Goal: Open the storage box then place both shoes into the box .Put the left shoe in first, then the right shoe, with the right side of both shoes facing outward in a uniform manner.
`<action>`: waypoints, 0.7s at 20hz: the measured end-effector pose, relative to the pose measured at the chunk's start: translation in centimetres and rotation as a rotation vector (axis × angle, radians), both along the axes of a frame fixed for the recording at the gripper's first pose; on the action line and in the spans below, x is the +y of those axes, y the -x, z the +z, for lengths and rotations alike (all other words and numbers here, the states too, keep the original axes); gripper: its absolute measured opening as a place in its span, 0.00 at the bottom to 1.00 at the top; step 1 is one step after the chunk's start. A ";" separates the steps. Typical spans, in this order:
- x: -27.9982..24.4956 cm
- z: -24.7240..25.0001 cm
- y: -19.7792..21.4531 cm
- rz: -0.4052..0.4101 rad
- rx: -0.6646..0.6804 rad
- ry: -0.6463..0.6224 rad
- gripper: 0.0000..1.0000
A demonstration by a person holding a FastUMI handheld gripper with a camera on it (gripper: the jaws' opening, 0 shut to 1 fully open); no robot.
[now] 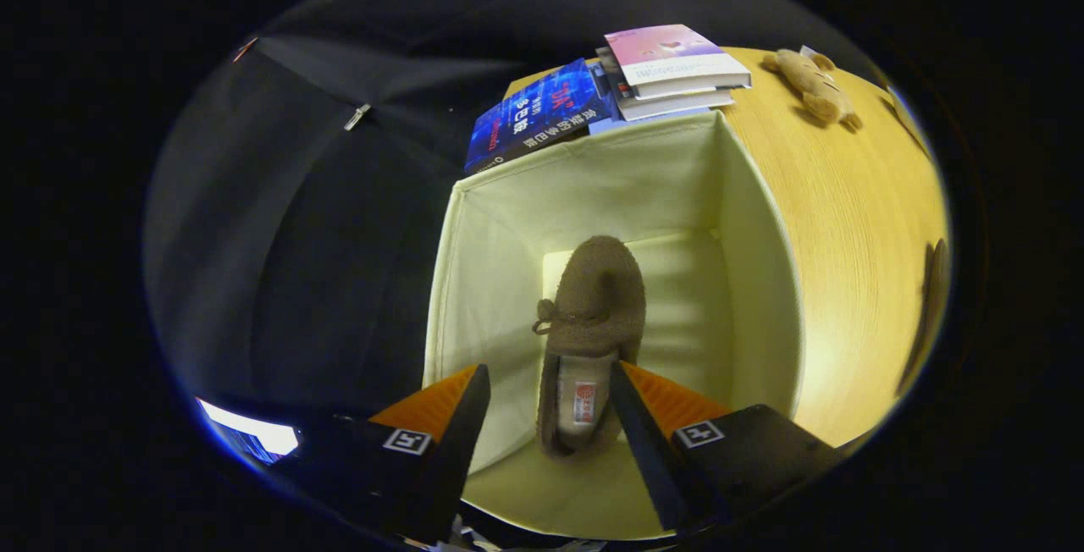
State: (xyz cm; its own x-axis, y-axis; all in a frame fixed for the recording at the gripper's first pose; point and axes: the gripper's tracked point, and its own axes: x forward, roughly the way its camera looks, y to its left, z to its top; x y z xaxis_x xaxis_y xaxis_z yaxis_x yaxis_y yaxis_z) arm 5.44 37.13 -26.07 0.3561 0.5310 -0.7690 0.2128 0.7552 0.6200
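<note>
I look down into an open cream fabric storage box point(500, 281). A brown fuzzy shoe point(597, 298) with a small bow lies on the box floor, toe pointing away from me and its opening facing up. My gripper point(549, 370) hangs above the heel end, open, with one finger on each side of the heel. The left finger point(470, 416) stands clear of the shoe, and the right finger point(631, 404) is at its edge. Whether the right finger touches the shoe I cannot tell.
The box stands on a wooden table point(847, 222). Behind it lie a blue book point(538, 116) and a stack of books point(673, 69). A plush toy point(813, 82) lies at the far right. A dark brown shape point(931, 306) sits at the table's right edge.
</note>
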 end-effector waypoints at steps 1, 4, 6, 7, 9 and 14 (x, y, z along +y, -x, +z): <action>-0.2 0.5 0.1 0.021 -0.022 0.013 0.92; -1.5 2.6 0.6 0.069 -0.102 0.043 0.99; -3.1 4.3 0.8 0.069 -0.159 0.051 0.99; -4.1 5.2 0.8 0.062 -0.187 0.053 0.99; -7.1 6.6 1.3 0.046 -0.236 0.076 0.98; -17.6 7.7 3.9 0.010 -0.318 0.234 0.99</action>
